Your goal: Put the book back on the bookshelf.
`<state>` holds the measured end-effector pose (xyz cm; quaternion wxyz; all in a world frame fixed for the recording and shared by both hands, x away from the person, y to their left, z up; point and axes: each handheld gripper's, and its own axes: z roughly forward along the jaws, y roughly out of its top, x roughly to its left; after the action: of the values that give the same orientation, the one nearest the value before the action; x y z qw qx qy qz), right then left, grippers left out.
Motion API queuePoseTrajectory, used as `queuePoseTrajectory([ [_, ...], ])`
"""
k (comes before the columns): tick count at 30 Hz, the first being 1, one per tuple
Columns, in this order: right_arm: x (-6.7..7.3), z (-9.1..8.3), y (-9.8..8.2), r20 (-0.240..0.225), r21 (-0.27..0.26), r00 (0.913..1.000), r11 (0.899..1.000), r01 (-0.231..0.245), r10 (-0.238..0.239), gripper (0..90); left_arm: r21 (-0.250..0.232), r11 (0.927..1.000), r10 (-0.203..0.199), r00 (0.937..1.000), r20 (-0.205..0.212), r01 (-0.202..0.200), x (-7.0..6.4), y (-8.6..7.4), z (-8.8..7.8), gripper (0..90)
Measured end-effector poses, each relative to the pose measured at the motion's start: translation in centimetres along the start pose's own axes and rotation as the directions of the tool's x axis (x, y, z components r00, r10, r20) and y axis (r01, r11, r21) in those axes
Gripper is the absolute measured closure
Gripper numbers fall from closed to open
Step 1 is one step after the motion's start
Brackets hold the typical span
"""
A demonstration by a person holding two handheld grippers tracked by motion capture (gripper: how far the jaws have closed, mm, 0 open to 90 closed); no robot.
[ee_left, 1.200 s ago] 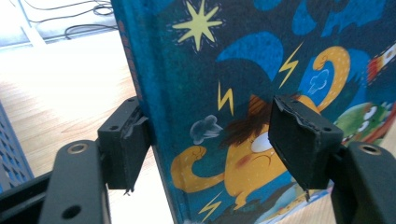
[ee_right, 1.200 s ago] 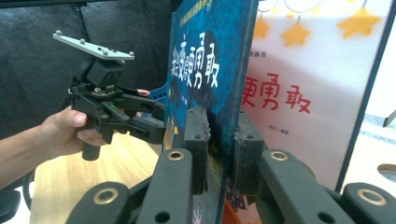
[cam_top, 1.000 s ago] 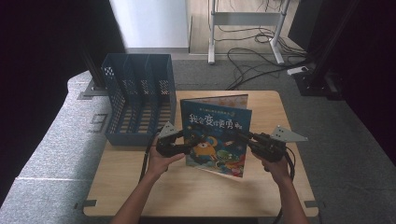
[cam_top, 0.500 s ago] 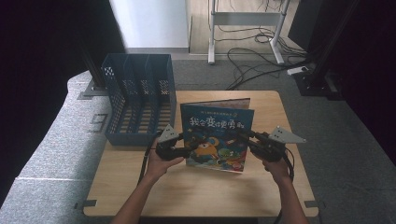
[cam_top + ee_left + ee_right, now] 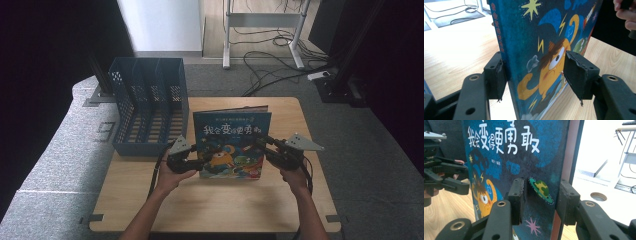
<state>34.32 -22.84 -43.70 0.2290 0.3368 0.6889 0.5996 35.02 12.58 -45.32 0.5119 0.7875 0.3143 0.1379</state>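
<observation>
Between both grippers stands a blue picture book (image 5: 231,145) — cartoon-covered, upright

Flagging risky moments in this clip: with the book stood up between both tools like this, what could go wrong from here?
1. In the left gripper view one pad stands off the book cover, so that side may slip.
2. The book stands upright on the table; it could tip over.
3. The blue file rack sits close beside it and could be knocked.

book (image 5: 544,50) top cropped, small subtitle above title unreadable, back cover hidden
</observation>
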Motion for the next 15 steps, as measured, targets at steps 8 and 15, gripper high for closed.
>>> queuePoseTrajectory([
  [8, -0.10, 0.09, -0.03, 0.014, -0.003, 0.9999, 1.000, -0.005, 0.005, 58.5, 0.000, 0.9998, 0.021, 0.9997, 0.016, -0.021, -0.44, -0.08, 0.04, 38.2],
  [15, -0.18, -0.20, -0.02, -0.004, -0.009, 1.0000, 1.000, -0.008, 0.008, 61.0, -0.006, 0.9998, 0.020, 0.9997, 0.011, -0.020, -0.54, -0.08, 0.09, 39.5],
])
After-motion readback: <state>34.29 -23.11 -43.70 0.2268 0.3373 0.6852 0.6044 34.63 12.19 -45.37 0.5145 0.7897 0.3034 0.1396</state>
